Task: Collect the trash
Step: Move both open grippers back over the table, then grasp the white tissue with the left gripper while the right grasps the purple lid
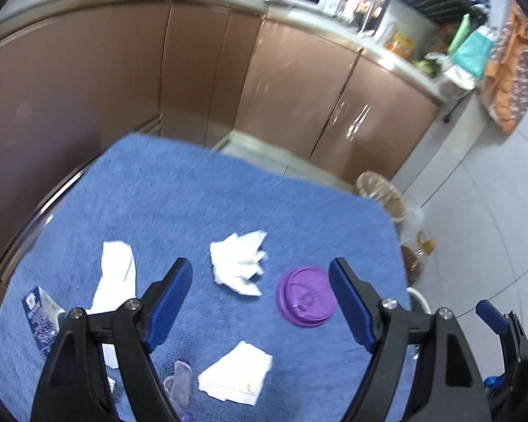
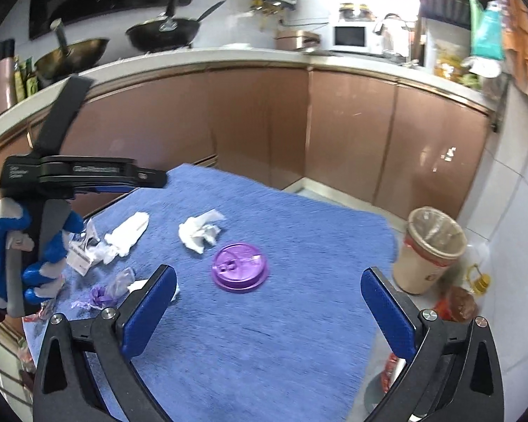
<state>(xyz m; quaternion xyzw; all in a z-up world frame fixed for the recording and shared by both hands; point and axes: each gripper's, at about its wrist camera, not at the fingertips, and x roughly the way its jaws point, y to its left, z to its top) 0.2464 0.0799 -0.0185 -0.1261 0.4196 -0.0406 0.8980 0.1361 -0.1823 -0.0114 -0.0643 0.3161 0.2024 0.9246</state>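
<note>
Blue towel [image 1: 200,204] covers the table, and the trash lies on it. Your left gripper [image 1: 260,299] is wide apart and holds nothing. It hangs over the towel with a crumpled tissue [image 1: 239,263] and a purple lid [image 1: 304,295] between its fingers. A flat napkin [image 1: 236,374] lies nearer to you, and a long tissue [image 1: 118,274] lies to the left. Your right gripper [image 2: 269,307] is wide apart too, with nothing in it. The lid [image 2: 238,267] sits just past its fingers. A lined bin [image 2: 427,249] stands on the floor by the table's right edge. Your gloved left hand [image 2: 24,249] grips its handle.
</note>
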